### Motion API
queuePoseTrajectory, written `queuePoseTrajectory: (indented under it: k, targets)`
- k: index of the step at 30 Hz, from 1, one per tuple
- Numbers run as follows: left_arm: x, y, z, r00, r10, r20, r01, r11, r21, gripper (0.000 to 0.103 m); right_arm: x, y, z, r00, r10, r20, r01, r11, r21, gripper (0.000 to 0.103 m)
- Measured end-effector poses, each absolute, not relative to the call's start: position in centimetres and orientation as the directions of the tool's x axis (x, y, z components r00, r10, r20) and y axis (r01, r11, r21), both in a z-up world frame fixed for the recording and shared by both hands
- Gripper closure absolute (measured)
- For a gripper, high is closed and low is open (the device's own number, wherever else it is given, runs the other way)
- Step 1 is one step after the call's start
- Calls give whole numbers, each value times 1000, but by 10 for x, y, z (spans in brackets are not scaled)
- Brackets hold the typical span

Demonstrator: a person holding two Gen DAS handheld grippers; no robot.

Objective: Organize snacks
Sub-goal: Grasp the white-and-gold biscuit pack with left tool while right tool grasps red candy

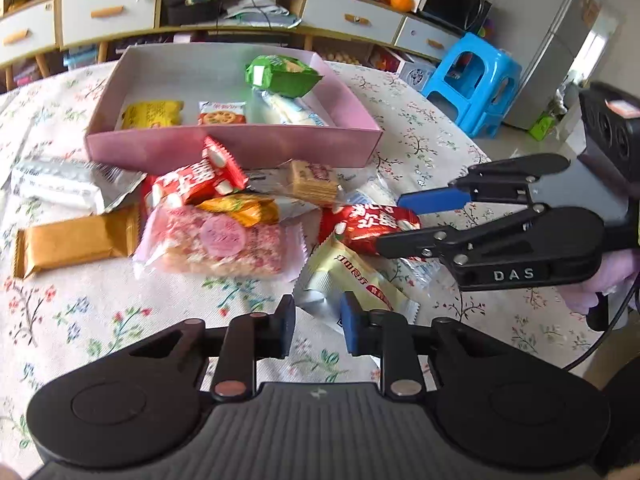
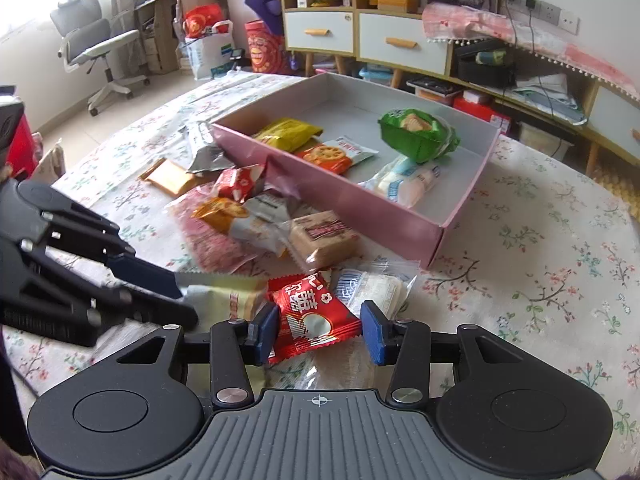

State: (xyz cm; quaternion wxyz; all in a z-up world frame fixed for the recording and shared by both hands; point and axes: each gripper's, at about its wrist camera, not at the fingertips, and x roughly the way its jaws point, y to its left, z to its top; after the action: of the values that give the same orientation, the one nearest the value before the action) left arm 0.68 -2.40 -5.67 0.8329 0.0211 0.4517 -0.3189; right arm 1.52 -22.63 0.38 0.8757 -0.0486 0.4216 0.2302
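A pink box [image 1: 224, 148] [image 2: 360, 216] on the floral tablecloth holds a green packet [image 1: 280, 74] [image 2: 416, 134], a yellow one, a cracker pack and a white one. Loose snacks lie in a pile in front of it. My right gripper [image 2: 320, 334] [image 1: 390, 222] is open, its blue pads on either side of a red snack packet [image 2: 312, 316] [image 1: 366, 222]. My left gripper [image 1: 318, 330] [image 2: 182, 298] is open, its fingers around the corner of a cream-yellow packet [image 1: 344, 280] [image 2: 228, 296].
The pile holds a pink rice-cake pack [image 1: 216, 242], an orange bar [image 1: 76, 240], a silver packet [image 1: 60, 188], a wafer pack [image 2: 324, 236] and a second red packet [image 1: 200, 180]. A blue stool [image 1: 472, 80] and cabinets stand beyond the table.
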Motion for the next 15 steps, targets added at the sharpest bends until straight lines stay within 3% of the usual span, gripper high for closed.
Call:
queuePoseTrajectory:
  k: [6,15]
  targets:
    - [3,-12,-53,392,-500,-772,560,795,-231,89,9,-221,7,534,354,-768,-447,889,99,60]
    - [0,29,-54,406,-456,-792,523,826,-208,89,-1,-206,13,506,396,-766,-493,862,119,60]
